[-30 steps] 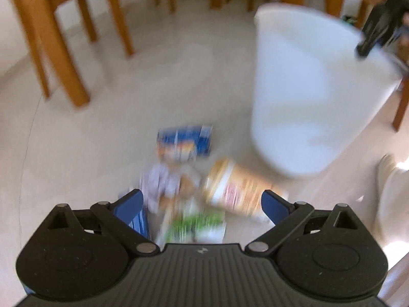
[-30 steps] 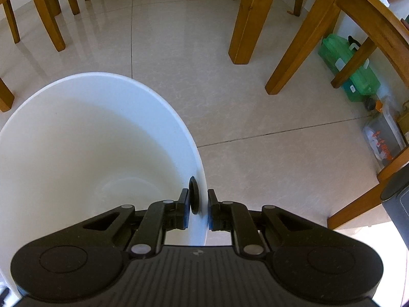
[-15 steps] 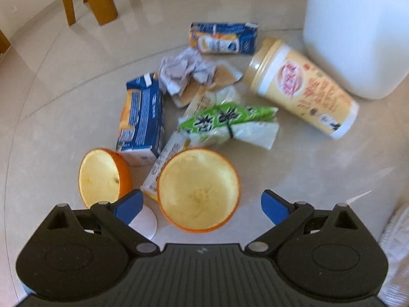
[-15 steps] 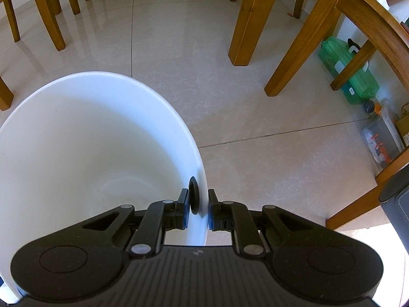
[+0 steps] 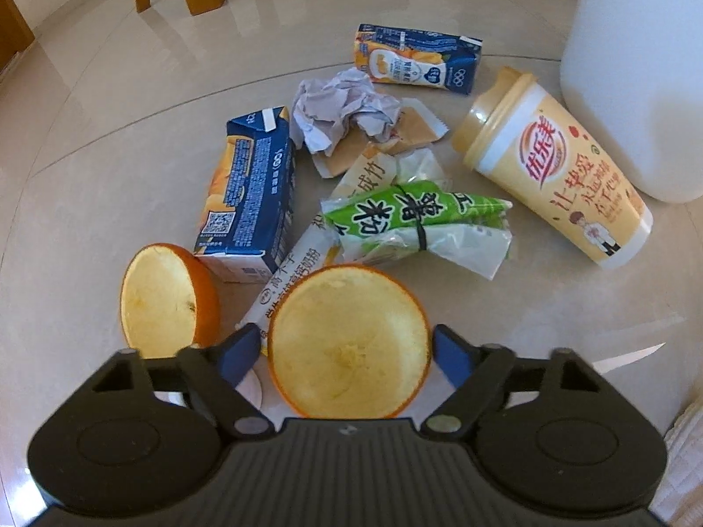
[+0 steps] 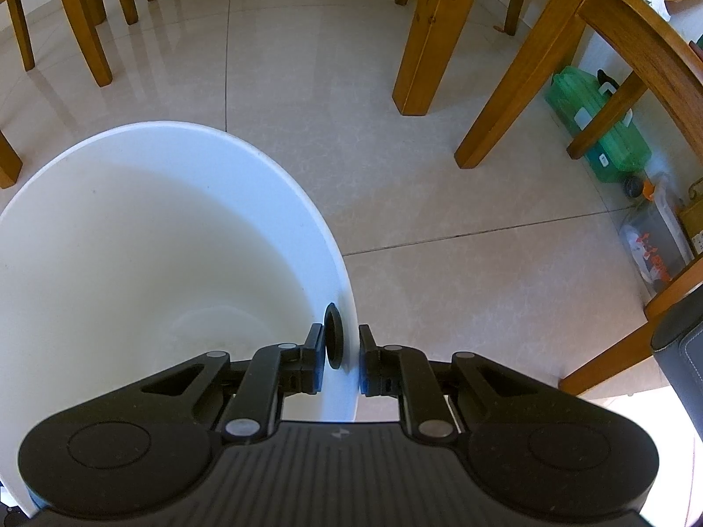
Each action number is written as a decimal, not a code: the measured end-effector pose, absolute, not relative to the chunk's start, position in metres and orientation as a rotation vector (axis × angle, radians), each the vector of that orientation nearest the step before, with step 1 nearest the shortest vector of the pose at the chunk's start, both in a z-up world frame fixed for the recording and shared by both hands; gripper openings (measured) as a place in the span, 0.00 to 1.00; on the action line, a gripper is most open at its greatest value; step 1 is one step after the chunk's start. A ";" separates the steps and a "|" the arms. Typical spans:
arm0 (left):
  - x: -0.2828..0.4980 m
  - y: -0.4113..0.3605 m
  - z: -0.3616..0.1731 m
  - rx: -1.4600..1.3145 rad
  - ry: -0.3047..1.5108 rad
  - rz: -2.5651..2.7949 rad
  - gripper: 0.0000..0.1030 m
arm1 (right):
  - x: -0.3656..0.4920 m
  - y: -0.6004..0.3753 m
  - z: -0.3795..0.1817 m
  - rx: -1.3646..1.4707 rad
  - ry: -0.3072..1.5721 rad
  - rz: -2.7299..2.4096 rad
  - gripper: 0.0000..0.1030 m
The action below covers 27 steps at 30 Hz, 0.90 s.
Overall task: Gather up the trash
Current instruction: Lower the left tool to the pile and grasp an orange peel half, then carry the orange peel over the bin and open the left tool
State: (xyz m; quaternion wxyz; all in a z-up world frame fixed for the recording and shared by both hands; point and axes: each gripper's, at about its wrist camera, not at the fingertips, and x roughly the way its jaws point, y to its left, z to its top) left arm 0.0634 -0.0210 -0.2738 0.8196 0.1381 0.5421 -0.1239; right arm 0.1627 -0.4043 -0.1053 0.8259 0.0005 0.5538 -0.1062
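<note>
Trash on glossy beige floor tiles, wooden chair legs around

A home dining room: wooden table legs and chair legs on floor tiles.

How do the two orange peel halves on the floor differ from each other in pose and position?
The larger-looking orange peel half lies with its hollow facing up, between the open left claw fingers. The other orange peel half is tilted on its edge, hollow facing sideways, outside the claw beside the blue carton. Both are scooped-out empty shells.
</note>
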 end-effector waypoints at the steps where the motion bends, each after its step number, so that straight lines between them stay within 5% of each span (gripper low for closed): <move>1: 0.064 -0.020 -0.274 0.288 1.159 -0.269 0.74 | 0.163 -0.405 -0.105 0.002 1.177 -0.226 0.17; 14: 0.064 -0.018 -0.250 0.282 1.219 -0.323 0.70 | 0.162 -0.404 -0.105 0.000 1.177 -0.227 0.17; 27: 0.077 -0.053 -0.126 0.328 1.161 -0.572 0.70 | 0.163 -0.404 -0.106 -0.007 1.177 -0.228 0.17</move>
